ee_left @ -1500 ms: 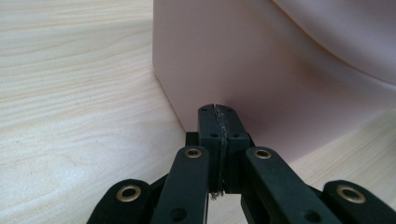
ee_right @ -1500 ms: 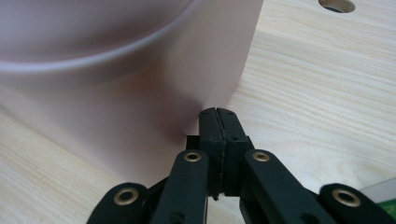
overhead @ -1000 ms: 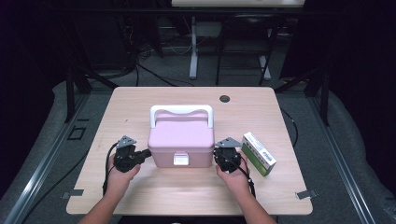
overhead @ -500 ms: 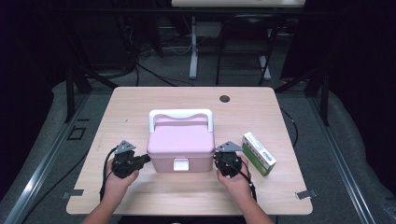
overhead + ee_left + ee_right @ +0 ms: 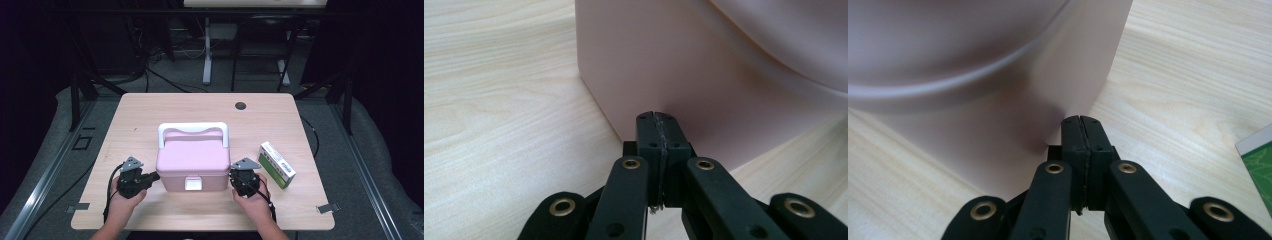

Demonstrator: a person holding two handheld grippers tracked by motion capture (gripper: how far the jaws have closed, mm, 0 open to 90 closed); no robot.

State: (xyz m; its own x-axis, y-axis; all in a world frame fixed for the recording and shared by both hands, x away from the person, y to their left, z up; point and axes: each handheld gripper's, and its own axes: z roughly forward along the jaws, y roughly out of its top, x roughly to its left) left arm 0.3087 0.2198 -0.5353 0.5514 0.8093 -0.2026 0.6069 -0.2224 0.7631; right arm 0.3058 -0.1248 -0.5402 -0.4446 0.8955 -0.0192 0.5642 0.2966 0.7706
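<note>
fingertips of both grippers are pressed together with nothing between them, the left gripper [image 5: 150,176] and right gripper [image 5: 236,176] set against opposite side walls of the pink lidded box [image 5: 192,162], which sits near the table's [image 5: 150,115] front edge, white handle [image 5: 193,129] folded back and latch [image 5: 193,184] facing the person. this looks like squeezing the box between closed tips to shift it. next it needs even pressure from both sides, keeping clear of the green-and-white carton [image 5: 277,164] just beside the right hand [image 5: 254,202].

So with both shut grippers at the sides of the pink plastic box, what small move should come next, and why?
Probably press both inward together. The left gripper and right gripper, jaws shut, flank the pink plastic box low at its side walls, so squeezing evenly should steady it for sliding on the wooden table.
</note>
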